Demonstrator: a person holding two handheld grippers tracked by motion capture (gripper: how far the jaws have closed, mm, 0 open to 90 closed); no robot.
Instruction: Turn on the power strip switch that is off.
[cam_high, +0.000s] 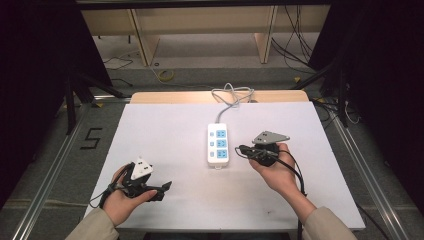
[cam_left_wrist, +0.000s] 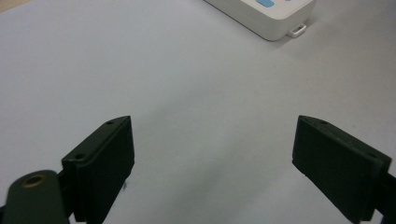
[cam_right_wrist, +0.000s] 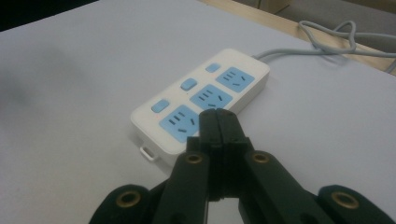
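A white power strip (cam_high: 218, 145) with three blue sockets and three blue switches is seen lying flat near the middle of the white table (cam_high: 165, 135), its long side running away from the person. Its grey cable (cam_high: 231, 97) is led off the far end and lies looped at the table's wooden far edge.

The right gripper (cam_high: 243, 149) is held in the person's right hand (cam_high: 277, 172) just beside the strip's near right corner, with a grey three-cornered plate (cam_high: 270, 137) on top. In the right gripper view its two black jaws are seen pressed together with nothing between them, their tips (cam_right_wrist: 218, 116) pointed at the nearest blue socket (cam_right_wrist: 182, 122) of the power strip (cam_right_wrist: 201, 100); whether the tips touch the strip cannot be told.

The left gripper (cam_high: 162, 190) is held in the left hand (cam_high: 122, 200) near the table's front left, well apart from the strip, and carries a white housing (cam_high: 141, 167) on top. In the left gripper view its jaws are spread wide over bare table (cam_left_wrist: 187, 84), with nothing held between them (cam_left_wrist: 212, 154), and the near corner of the power strip (cam_left_wrist: 275, 16) with its small mounting tab is seen at the top edge.
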